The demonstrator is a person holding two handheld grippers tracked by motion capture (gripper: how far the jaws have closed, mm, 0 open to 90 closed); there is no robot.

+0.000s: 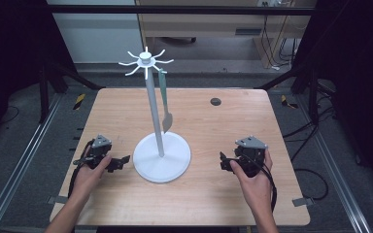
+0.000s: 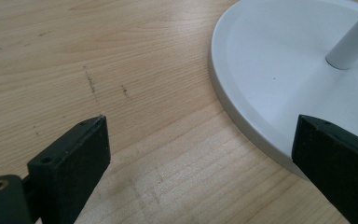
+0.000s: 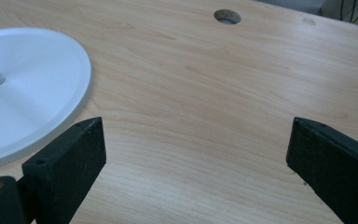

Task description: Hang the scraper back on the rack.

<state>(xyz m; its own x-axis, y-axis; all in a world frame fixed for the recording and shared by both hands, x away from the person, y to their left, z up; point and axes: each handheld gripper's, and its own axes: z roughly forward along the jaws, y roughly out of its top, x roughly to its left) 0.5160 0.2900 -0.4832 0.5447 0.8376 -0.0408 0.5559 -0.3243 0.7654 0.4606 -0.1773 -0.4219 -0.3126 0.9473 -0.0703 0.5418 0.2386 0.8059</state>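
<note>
On the stand (image 1: 161, 158) we see a spatula (image 1: 165, 104) hanging from a hook. Our left gripper (image 1: 121, 160) and right gripper (image 1: 225, 162) wait beside its base, both wide open, holding nothing.

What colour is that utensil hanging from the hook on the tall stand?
The hanging utensil has a greyish-green handle and a pale silvery-grey tip, seen best in the high view.

White stand (image 1: 161, 156) planted mid-surface (image 1: 213, 194) between both tongs, its pole and the hanging knife (image 1: 165, 107) blocking the centre, open wood wide on the right, left tongs (image 1: 121, 161) just beside the base
</note>
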